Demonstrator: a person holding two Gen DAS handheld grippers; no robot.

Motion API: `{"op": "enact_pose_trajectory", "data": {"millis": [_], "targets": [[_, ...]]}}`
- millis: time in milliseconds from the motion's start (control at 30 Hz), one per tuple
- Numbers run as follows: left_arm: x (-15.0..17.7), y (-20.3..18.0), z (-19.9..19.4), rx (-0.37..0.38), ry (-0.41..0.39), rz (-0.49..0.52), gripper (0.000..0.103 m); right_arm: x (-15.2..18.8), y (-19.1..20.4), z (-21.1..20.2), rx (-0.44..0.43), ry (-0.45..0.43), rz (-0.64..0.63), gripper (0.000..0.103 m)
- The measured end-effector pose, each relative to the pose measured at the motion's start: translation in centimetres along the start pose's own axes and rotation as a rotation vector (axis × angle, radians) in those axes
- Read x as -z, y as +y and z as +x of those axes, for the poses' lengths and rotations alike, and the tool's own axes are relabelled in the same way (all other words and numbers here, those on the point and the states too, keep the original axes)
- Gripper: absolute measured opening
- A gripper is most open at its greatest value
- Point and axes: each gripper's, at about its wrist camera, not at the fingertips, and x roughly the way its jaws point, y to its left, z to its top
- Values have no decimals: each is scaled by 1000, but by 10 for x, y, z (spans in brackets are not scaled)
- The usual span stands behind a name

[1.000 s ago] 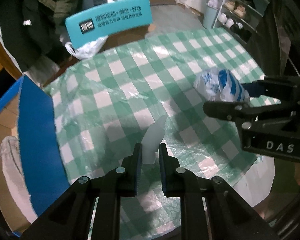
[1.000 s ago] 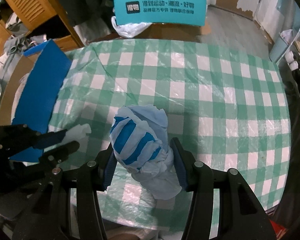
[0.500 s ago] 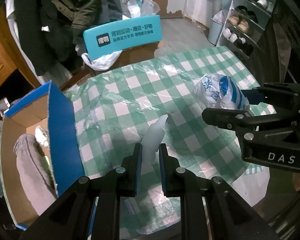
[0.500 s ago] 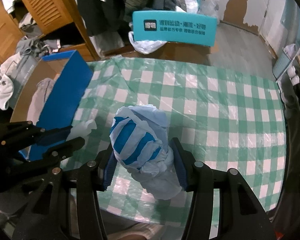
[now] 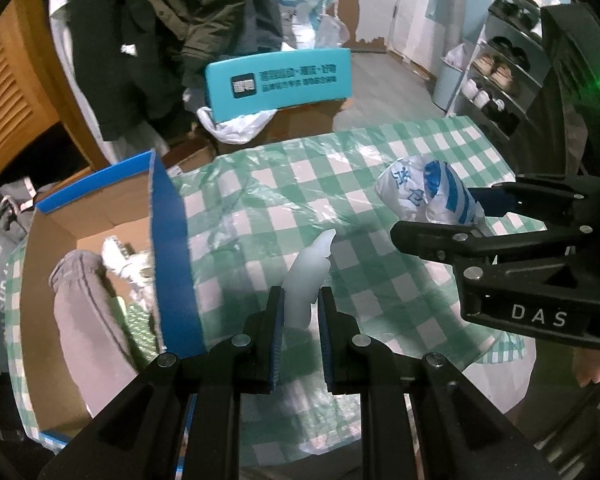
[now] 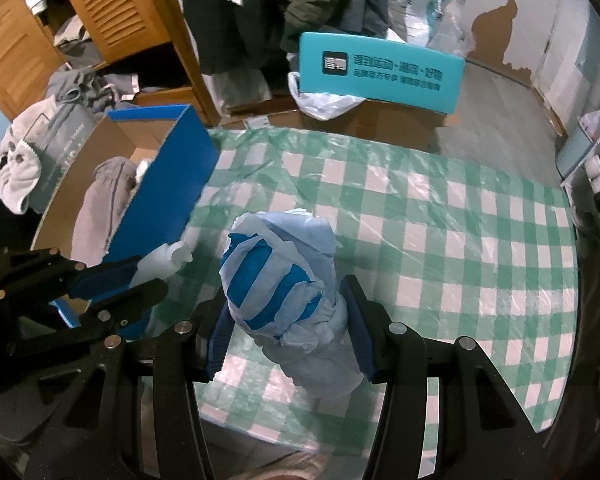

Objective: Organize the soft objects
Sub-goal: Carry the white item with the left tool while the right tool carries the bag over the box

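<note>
My left gripper (image 5: 300,312) is shut on a small pale white soft piece (image 5: 306,276) that sticks up between its pads, held above the green checked tablecloth (image 5: 260,200). The right gripper (image 6: 286,320) is shut on a bundled white bag with blue stripes (image 6: 280,272), lifted off the table. In the left wrist view that bundle (image 5: 428,196) shows at the right in the right gripper (image 5: 480,216). The right wrist view shows the left gripper (image 6: 148,276) with the white piece (image 6: 164,260) beside the blue-sided cardboard box (image 6: 172,188).
The open box (image 5: 168,248) stands at the table's left edge with grey cloth (image 5: 84,308) and other soft items inside. A teal chair back (image 5: 280,80) is beyond the table, with hanging coats, a wooden cupboard and a shoe rack (image 5: 496,76) around.
Both grippers have risen with their loads and drawn back from the table. More of the box's inside and of the room now shows. Neither grip has changed.
</note>
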Motion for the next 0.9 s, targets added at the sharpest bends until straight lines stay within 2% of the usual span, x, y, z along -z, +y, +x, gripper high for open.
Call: {"op": "enact_pose_trajectory", "data": {"millis": [900], "targets": [[27, 99, -30, -75, -57, -170, 16, -43, 107, 20, -80, -13, -133, 52]]}}
